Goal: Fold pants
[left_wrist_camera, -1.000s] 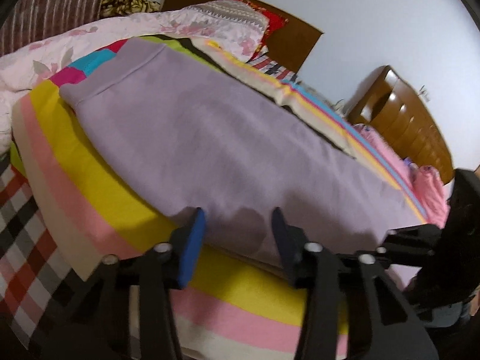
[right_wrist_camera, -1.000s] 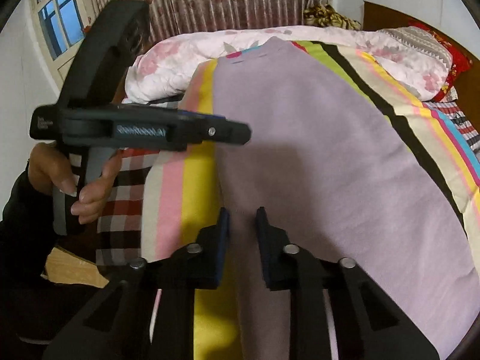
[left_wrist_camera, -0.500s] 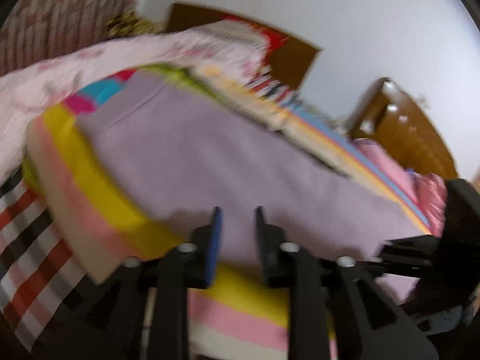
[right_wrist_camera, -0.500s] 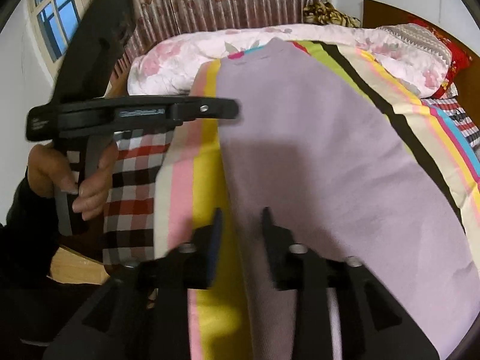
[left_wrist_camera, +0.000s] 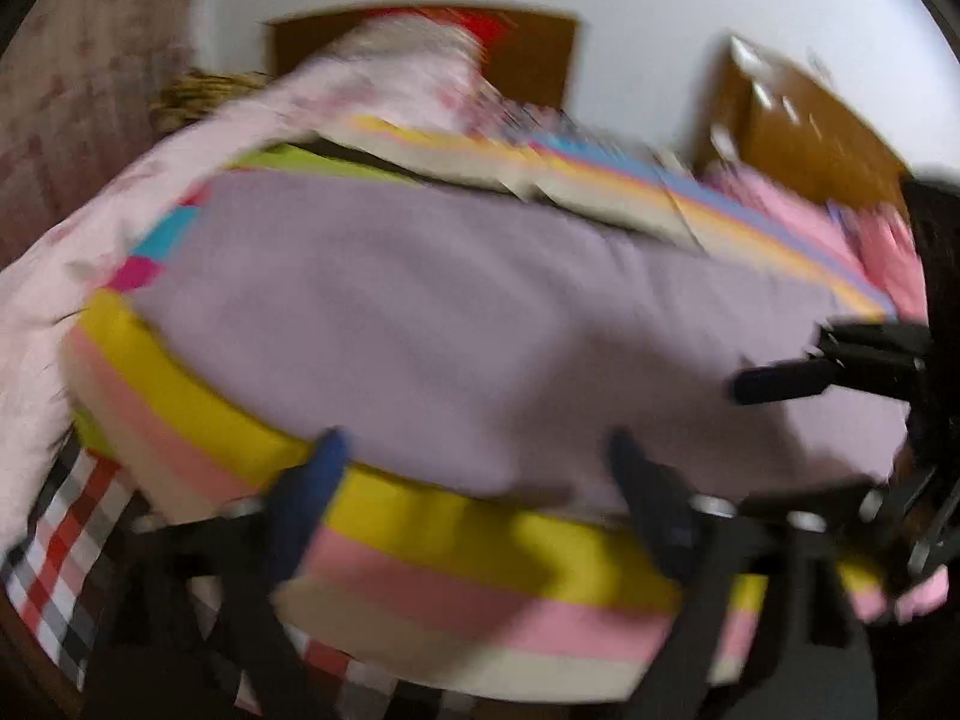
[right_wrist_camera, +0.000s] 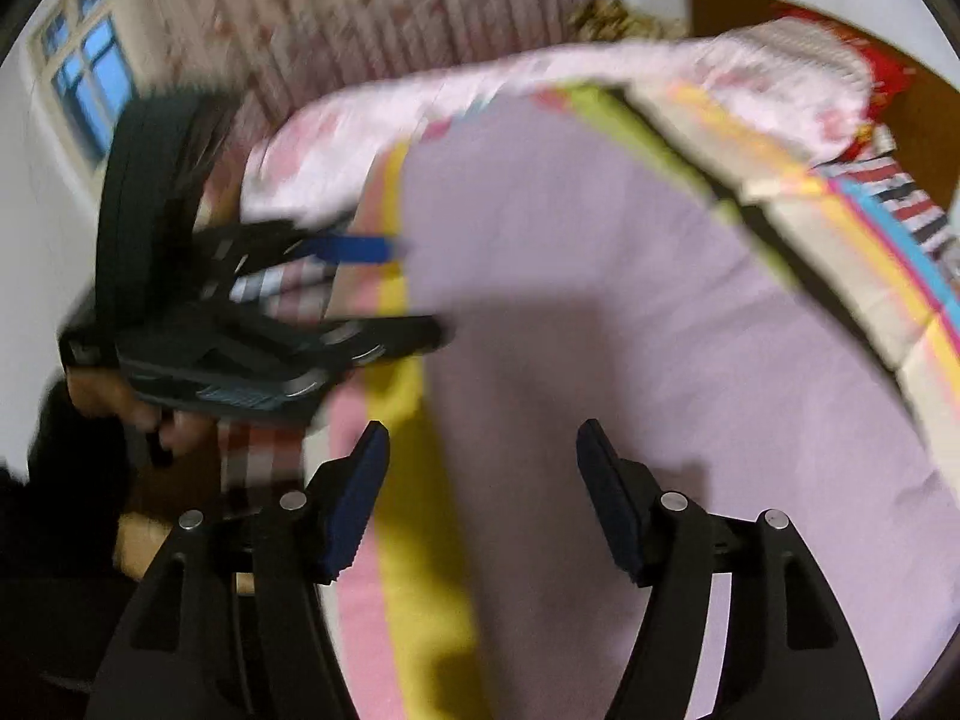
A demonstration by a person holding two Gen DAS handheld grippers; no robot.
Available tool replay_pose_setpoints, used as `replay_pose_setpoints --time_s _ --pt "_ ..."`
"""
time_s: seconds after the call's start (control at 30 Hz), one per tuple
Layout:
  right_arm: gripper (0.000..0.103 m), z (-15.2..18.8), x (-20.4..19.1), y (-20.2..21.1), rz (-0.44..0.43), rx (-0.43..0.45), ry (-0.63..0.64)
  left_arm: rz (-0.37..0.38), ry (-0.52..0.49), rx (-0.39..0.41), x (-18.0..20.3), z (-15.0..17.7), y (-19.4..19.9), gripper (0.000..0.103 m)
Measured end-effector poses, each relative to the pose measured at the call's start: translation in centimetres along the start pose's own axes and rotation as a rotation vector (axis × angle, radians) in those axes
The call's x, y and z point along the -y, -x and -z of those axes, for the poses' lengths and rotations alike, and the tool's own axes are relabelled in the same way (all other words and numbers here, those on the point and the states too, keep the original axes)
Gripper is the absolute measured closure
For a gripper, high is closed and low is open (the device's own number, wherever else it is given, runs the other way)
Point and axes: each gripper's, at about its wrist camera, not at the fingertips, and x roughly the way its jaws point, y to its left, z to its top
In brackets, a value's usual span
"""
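The lilac pants (left_wrist_camera: 456,324) lie flat on a striped blanket (left_wrist_camera: 420,546) on the bed; they also show in the right wrist view (right_wrist_camera: 630,312). My left gripper (left_wrist_camera: 474,468) is open and empty, hovering at the pants' near edge; it also shows from the side in the right wrist view (right_wrist_camera: 414,288), jaws apart. My right gripper (right_wrist_camera: 483,480) is open and empty above the pants' left edge; it also shows at the right of the left wrist view (left_wrist_camera: 780,384). Both views are motion-blurred.
A pink floral quilt (right_wrist_camera: 540,84) is bunched at the far end of the bed. A checked sheet (left_wrist_camera: 60,546) hangs below the blanket. A wooden headboard (left_wrist_camera: 528,54) and cabinet (left_wrist_camera: 804,132) stand behind. Curtains and a window (right_wrist_camera: 90,78) are at left.
Both grippers have opened wide from nearly shut. Both have moved quickly, blurring the views; the left gripper has tilted and shifted over the pants' edge.
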Motion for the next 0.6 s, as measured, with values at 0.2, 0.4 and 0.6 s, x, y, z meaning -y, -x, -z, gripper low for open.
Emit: replay_pose_setpoints --time_s 0.2,0.4,0.6 --pt "0.034 0.8 0.8 -3.6 0.113 -0.033 -0.003 0.193 0.616 0.136 -13.5 0.0 -0.9 0.007" --pt "0.029 1.0 1.0 -3.6 0.085 -0.033 -0.013 0.407 0.778 0.186 -18.8 0.1 -4.9 0.026" --pt "0.02 0.6 1.0 -3.8 0.055 -0.035 -0.018 0.425 0.725 0.148 -19.0 -1.2 -7.0 0.024"
